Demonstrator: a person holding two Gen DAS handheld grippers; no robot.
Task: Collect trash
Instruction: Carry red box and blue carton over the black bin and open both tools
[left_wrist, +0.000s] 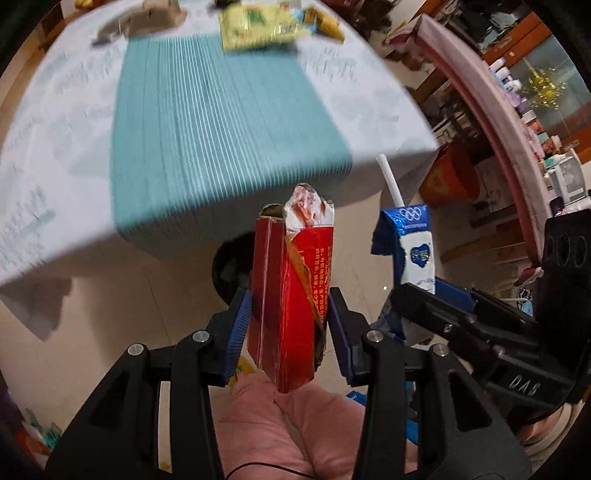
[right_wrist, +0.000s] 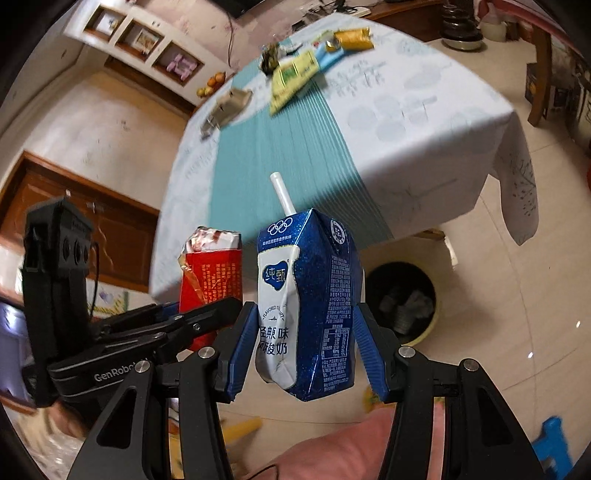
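My left gripper (left_wrist: 291, 325) is shut on a torn red cigarette pack (left_wrist: 291, 295), held upright off the table's near edge. Beside it on the right, my right gripper (right_wrist: 303, 347) is shut on a crumpled blue and white yogurt carton (right_wrist: 310, 306) with a white straw (right_wrist: 281, 194). The carton (left_wrist: 410, 247) shows at the right of the left wrist view, and the red pack (right_wrist: 210, 277) at the left of the right wrist view. A dark trash bin (right_wrist: 402, 299) holding crumpled waste stands on the floor under the table edge; in the left wrist view the bin (left_wrist: 231, 267) is half hidden behind the pack.
The table (right_wrist: 424, 122) has a white cloth and a teal runner (left_wrist: 221, 129). At its far end lie a yellow wrapper (left_wrist: 255, 26), an orange wrapper (right_wrist: 351, 38) and a flattened brown carton (right_wrist: 227, 107). A pink sleeve (left_wrist: 280, 424) sits below the grippers. Cabinets and shelves line the walls.
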